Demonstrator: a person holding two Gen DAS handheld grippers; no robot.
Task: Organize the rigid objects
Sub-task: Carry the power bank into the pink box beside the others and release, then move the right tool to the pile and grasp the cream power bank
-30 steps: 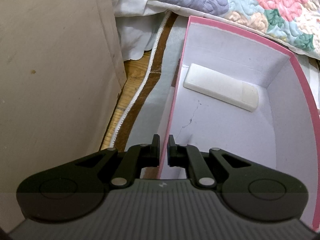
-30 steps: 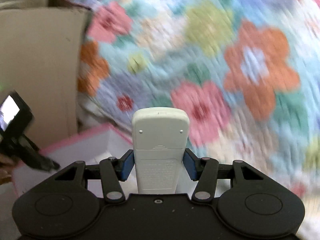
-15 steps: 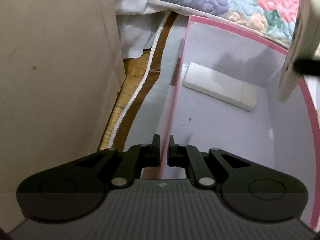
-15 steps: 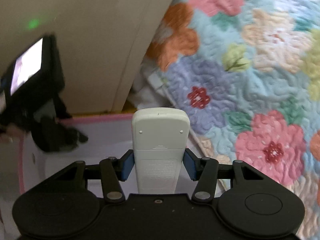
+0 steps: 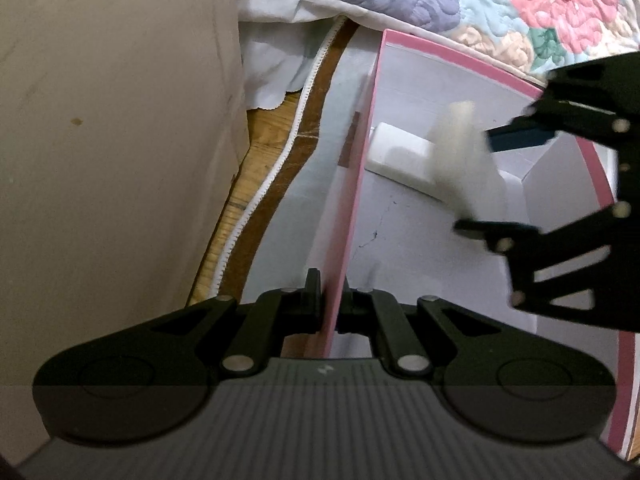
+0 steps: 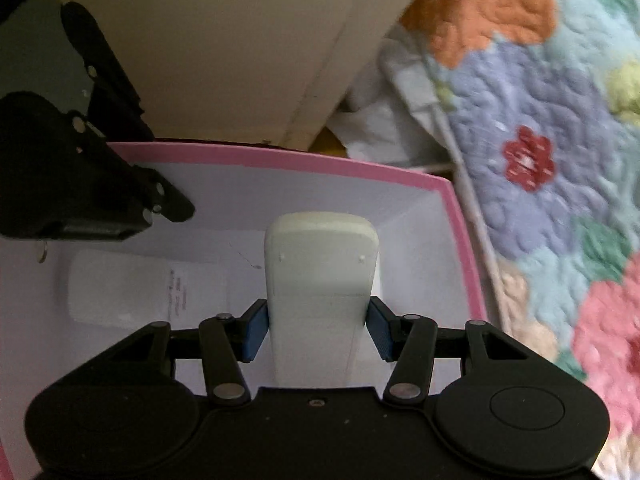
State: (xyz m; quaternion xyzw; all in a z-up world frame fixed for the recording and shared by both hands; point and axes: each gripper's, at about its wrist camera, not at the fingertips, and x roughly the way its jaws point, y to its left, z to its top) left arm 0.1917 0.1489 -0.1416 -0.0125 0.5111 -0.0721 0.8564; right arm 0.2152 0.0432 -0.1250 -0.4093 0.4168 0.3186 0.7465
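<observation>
A pink box [image 5: 440, 52] with a white inside stands on the floor beside a bed. My left gripper [image 5: 329, 306] is shut on the box's near left wall [image 5: 352, 216], one finger outside and one inside. My right gripper [image 6: 318, 330] is shut on a white remote control [image 6: 320, 276], back side up, held over the inside of the box [image 6: 280, 158]. In the left wrist view the right gripper [image 5: 492, 180] comes in from the right with the remote [image 5: 460, 156] blurred. A second white remote [image 6: 132, 288] lies flat on the box floor, also seen as a white remote [image 5: 396, 152] by the far wall.
A beige cabinet side [image 5: 116, 140] stands close on the left of the box. A flowered quilt [image 6: 540, 128] and white bed sheet [image 5: 276, 68] hang beside the box. Wooden floor [image 5: 256, 160] shows between them.
My right gripper has swung down from over the quilt with the remote and now holds it inside the box's opening. The left gripper has kept its grip on the wall.
</observation>
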